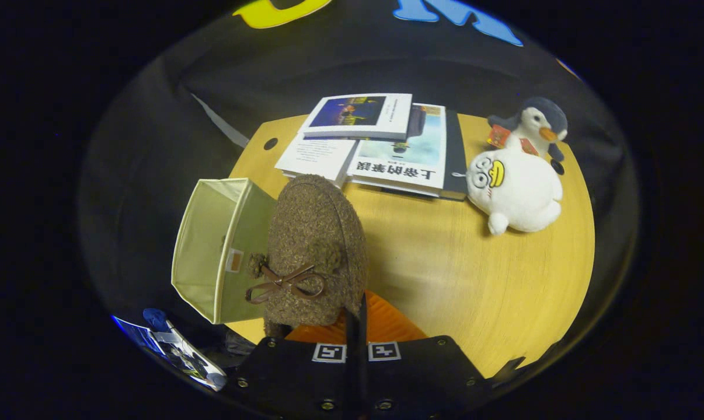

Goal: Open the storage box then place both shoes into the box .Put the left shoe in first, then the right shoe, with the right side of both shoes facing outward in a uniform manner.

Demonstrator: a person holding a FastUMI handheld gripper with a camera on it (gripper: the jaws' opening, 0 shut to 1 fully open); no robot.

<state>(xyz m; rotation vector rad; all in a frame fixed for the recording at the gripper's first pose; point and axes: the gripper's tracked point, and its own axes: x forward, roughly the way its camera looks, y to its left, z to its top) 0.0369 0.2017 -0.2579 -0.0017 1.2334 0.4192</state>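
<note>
**A:** Dark cloth hangs all around as the booth's wall, and ahead of the fingers lies a round-edged wooden counter (445, 256). What is the biggest thing on it?

**B:** That would be the storage box (209, 251), pale green fabric, lying ahead and to the left of the fingers at the counter's edge, with its open mouth turned up and away. A small tag sits on the side nearest the shoe.

**A:** And the shoe?

**B:** A brown fuzzy shoe (317, 251) with a brown bow stands just ahead of the fingers, touching or overlapping the box's right wall as seen from here. Its orange sole runs down to the fingers. Which shoe of the pair it is, I cannot tell.

**A:** How do the fingers stand?

**B:** The gripper (356, 326) has its fingers drawn nearly together, with only a thin dark slit between them, and they appear to pinch the shoe at its sole end. The contact itself is hidden at the tips.

**A:** What lies beyond?

**B:** Well beyond the fingers is a spread of books (381, 146), several overlapping, one stacked on top. Ahead to the right a white plush duck (512, 189) lies on the counter, and a smaller plush penguin (533, 125) sits just behind it, touching it.

**A:** Anything smaller?

**B:** Two dark round holes in the counter, one left of the books and one beside the penguin.
</note>
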